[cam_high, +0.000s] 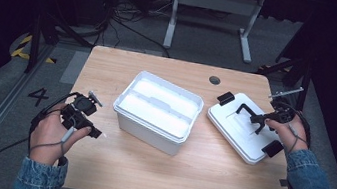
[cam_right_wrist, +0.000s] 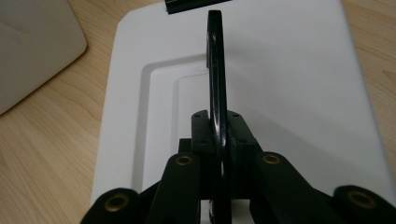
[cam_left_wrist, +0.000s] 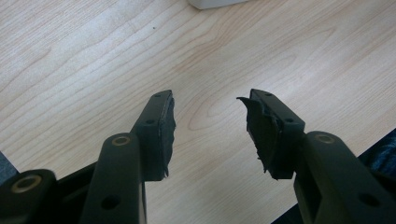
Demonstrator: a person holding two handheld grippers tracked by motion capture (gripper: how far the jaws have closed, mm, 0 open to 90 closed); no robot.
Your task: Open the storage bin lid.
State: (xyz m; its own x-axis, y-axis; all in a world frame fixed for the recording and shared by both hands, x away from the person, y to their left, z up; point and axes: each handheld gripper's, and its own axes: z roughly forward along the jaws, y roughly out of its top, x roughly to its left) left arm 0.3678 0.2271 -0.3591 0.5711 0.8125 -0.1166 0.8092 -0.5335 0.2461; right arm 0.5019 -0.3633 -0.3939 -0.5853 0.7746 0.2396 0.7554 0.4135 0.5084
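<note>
Dark room, grey floor with cables and a white frame stand behind; wooden worktop (cam_high: 145, 172) takes most of the high view. White open-top box (cam_high: 158, 110) sits mid-worktop, inner tray visible, nothing seen inside it. White lid (cam_high: 244, 131) lies flat on the worktop to the right of the box, close but apart from it, black latch clips (cam_high: 225, 98) at its far and near ends. Black handle (cam_right_wrist: 215, 70) stands up from the lid's centre. Right gripper (cam_high: 259, 122) is over the lid, jaws clenched on that handle: right gripper view shows the handle edge-on, pinched between both pads. Right hand (cam_high: 292, 133) comes in over the lid's right edge, denim sleeve behind it. Left gripper (cam_high: 95, 131) is at the worktop's left side, left of the box and apart from it, jaws released with bare wood between them; pad rubber looks torn. Left hand (cam_high: 49, 132) at the worktop edge.
</note>
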